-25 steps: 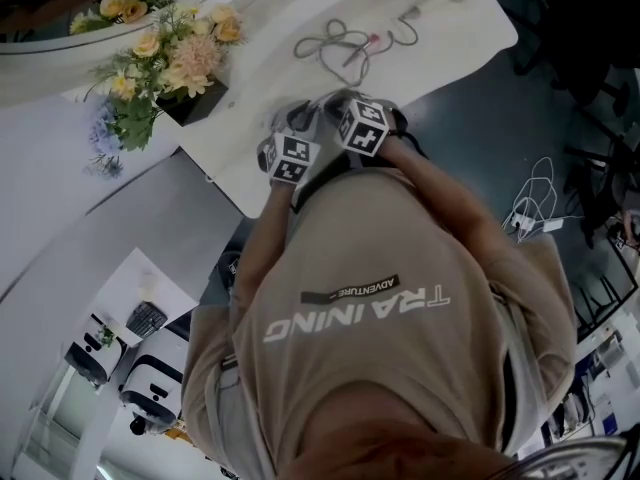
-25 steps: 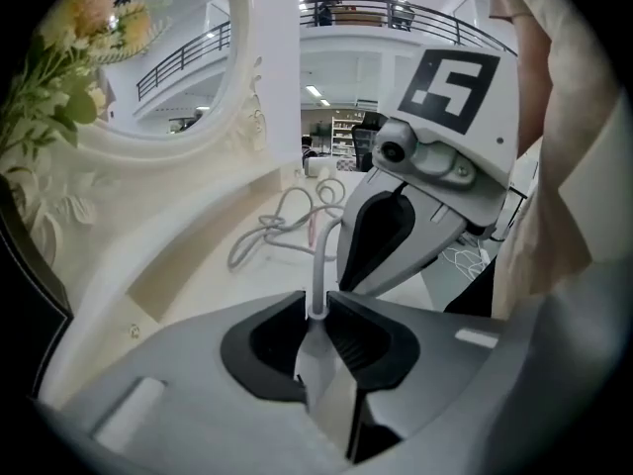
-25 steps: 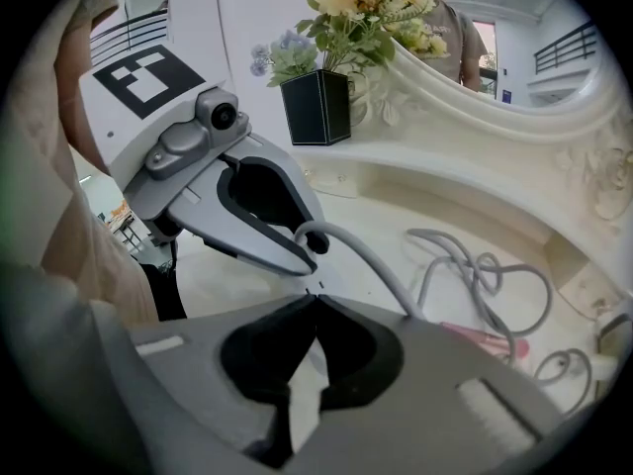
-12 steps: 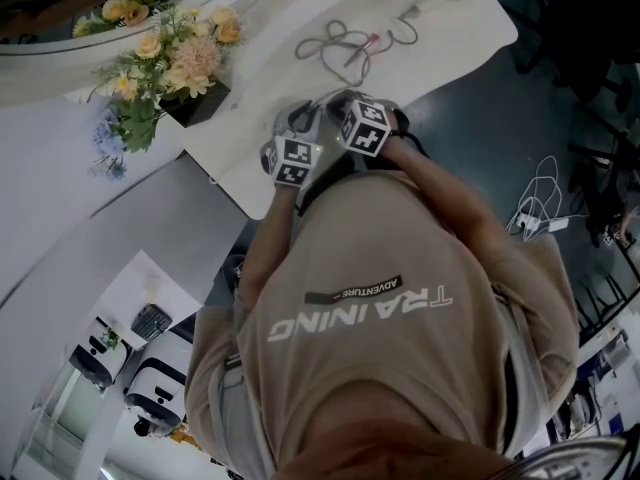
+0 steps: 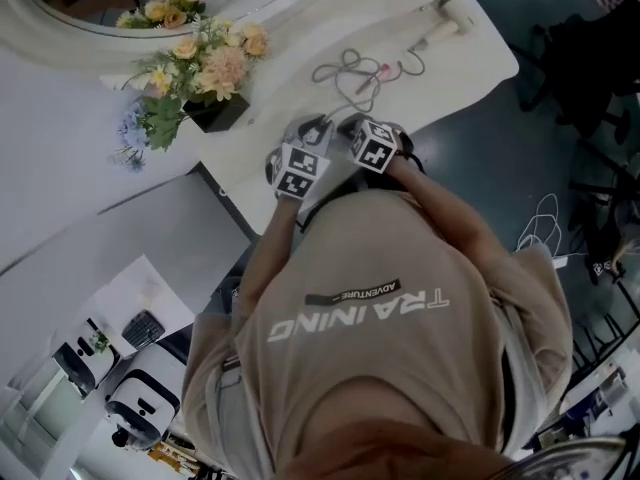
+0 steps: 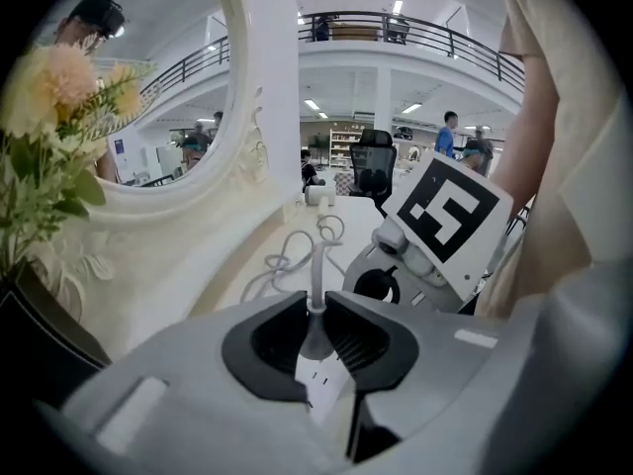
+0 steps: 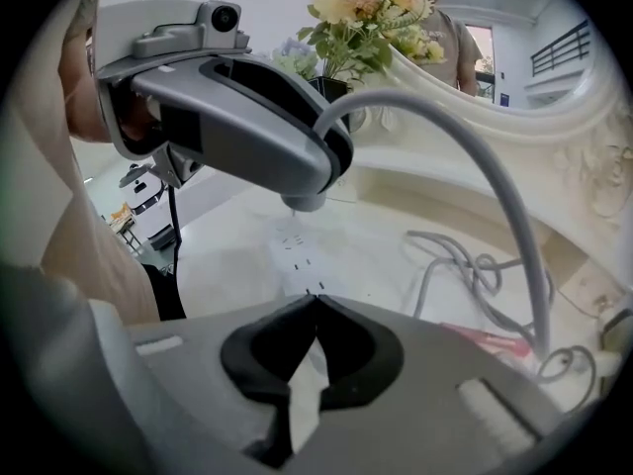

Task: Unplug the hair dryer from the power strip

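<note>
My left gripper (image 6: 315,310) is shut on the grey plug (image 6: 314,336) of the hair dryer's cable (image 6: 316,260). The white power strip (image 6: 323,389) lies directly under it on the white table. In the right gripper view the plug (image 7: 302,202) looks a little above the strip (image 7: 295,255); no prongs show. My right gripper (image 7: 315,303) is shut, its tips meeting over the near end of the strip. In the head view the two grippers (image 5: 300,166) (image 5: 372,146) sit side by side at the table's near edge. The hair dryer (image 5: 440,28) lies at the far right, its cable (image 5: 345,68) coiled between.
A vase of flowers (image 5: 200,68) stands left of the grippers, in front of an oval mirror (image 6: 148,97) with a white frame. A small red item (image 7: 487,342) lies by the cable coil. The table edge (image 5: 240,203) runs just under the grippers, with grey floor to the right.
The head view has shifted, so table and flowers sit lower and further right. Both grippers stay close together over the strip at the near edge.
</note>
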Demonstrator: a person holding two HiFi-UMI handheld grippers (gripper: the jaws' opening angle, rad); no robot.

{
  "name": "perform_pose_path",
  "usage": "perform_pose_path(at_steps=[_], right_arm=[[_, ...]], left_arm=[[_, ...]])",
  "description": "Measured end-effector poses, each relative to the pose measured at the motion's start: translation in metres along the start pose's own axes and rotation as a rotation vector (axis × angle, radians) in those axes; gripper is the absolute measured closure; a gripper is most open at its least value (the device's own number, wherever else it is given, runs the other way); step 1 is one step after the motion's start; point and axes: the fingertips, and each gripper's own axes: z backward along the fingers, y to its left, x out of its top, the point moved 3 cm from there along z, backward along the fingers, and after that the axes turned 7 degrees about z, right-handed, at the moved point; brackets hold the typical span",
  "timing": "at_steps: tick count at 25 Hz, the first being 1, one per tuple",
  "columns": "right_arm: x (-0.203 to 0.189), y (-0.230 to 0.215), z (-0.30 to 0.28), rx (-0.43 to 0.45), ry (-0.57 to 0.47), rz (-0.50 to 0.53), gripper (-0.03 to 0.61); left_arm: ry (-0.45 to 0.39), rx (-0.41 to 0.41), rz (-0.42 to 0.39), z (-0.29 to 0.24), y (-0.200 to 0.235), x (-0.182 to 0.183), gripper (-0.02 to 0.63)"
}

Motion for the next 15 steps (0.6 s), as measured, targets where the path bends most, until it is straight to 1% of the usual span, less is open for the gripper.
perform_pose_path(at_steps=[5,9,12,15], right_arm=[[-0.002,0.008,0.016,0.001,-0.028,-0.052,0.574],[0.002,-0.002,0.04,-0.03,-0.06,-0.073,0.574],[0.008,-0.012,0.067,-0.071,-0.107,-0.087,0.574],[0.018,-0.015,0.097,-0.102,-0.188,-0.141,0.574]], left_arm=[[0.041,-0.003,-0.007,0.004,-0.007,-0.01,0.554],[0.019,0.016,-0.014,0.008,-0.006,-0.003,0.554],[0.006,0.024,-0.015,0.007,-0.006,0.0,0.554],[0.02,0.02,-0.01,0.009,-0.008,-0.01,0.554]])
